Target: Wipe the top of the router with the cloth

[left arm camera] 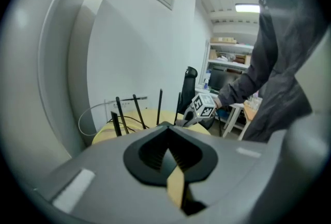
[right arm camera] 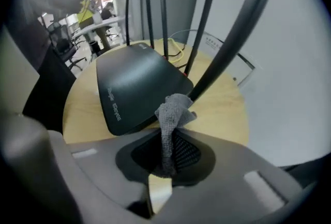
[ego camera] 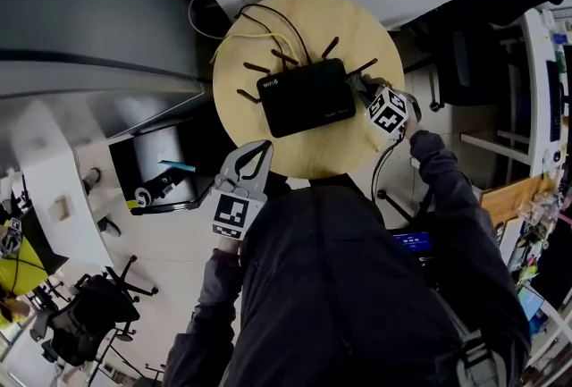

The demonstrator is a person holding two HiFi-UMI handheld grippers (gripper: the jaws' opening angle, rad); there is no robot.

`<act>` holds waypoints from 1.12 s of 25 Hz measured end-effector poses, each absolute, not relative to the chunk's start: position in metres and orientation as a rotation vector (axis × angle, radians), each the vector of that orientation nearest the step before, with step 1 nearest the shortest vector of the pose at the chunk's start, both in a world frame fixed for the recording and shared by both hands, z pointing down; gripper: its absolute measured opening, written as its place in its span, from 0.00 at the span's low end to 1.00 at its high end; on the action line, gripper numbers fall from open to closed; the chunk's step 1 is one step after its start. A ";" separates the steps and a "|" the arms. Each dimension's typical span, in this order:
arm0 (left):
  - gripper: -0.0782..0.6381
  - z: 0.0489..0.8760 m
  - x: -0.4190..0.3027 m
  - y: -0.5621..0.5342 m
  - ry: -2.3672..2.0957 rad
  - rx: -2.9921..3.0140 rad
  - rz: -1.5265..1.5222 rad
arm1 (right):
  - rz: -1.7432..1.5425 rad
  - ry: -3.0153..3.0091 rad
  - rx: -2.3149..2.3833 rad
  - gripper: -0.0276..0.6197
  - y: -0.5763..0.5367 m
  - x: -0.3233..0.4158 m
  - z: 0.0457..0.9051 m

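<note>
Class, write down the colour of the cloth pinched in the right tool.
Grey; the cloth shows best in the right gripper view.

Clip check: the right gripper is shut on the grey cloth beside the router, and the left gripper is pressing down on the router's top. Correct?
Not quite. The left gripper is not on the router. The head view shows it clear of the router, at the near edge of the round table, shut on nothing. The right gripper is indeed shut on the grey cloth beside the router.
</note>
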State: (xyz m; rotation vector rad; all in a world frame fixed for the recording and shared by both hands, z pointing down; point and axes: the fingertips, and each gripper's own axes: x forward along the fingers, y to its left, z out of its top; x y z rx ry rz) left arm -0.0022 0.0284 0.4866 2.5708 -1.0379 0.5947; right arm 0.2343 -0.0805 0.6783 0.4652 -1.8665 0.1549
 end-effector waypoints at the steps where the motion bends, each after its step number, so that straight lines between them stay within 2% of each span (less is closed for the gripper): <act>1: 0.11 0.485 0.003 0.027 -1.048 2.566 0.588 | 0.121 -1.860 0.416 0.09 -0.081 0.234 0.683; 17: 0.11 0.478 0.029 0.030 -1.183 2.479 0.569 | -0.203 -1.834 0.058 0.09 -0.058 0.218 0.714; 28: 0.11 0.476 0.041 0.033 -1.067 2.571 0.555 | -0.092 -1.836 0.129 0.09 -0.003 0.224 0.712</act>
